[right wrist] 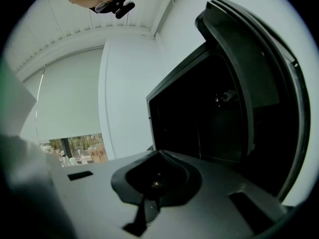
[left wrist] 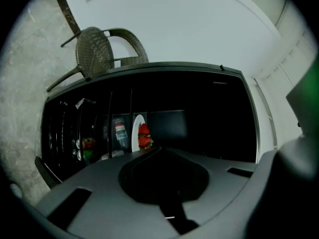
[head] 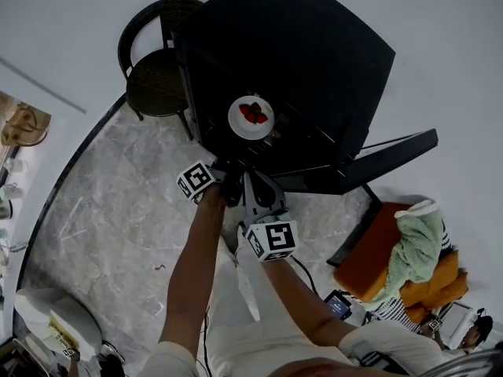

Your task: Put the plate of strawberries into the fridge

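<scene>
A white plate point(head: 250, 119) with red strawberries point(head: 253, 113) rests on a shelf inside the open black fridge point(head: 314, 53). In the left gripper view the plate point(left wrist: 136, 132) and strawberries point(left wrist: 144, 136) lie straight ahead, a short way beyond the gripper. My left gripper point(head: 228, 171) is just in front of the fridge opening, shut, with nothing in it. My right gripper point(head: 250, 179) hovers beside it, nearer me, and its jaws are hidden by its own body. The right gripper view looks at the fridge door point(right wrist: 259, 83) and the dark interior point(right wrist: 199, 118).
The fridge door point(head: 377, 159) swings open to the right. A wicker chair point(head: 157, 69) stands left of the fridge. Inside are a bottle point(left wrist: 120, 132) and a red-and-green item point(left wrist: 88, 146). An orange seat with a green cloth point(head: 416, 250) lies at lower right.
</scene>
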Demonstrator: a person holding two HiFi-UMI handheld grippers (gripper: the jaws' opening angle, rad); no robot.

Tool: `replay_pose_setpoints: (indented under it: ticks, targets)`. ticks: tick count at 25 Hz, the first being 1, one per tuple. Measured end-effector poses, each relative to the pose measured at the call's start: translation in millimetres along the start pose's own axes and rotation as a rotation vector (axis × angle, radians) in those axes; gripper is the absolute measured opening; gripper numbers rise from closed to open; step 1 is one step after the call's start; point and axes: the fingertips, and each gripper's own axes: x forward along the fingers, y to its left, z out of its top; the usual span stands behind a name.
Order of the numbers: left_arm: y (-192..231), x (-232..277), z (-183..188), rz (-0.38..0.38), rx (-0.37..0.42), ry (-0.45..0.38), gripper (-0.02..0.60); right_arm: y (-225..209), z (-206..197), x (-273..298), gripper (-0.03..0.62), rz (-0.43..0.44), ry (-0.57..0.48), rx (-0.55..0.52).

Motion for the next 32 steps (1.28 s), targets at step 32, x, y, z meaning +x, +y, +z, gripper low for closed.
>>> replay_pose_setpoints:
  ticks: [32]
  targets:
    - [-194.8,-115.0,35.6,0.096,0.773,-0.072,0.000,62.3,90.0,-15.2,0.011,0.111,0.014,0.038]
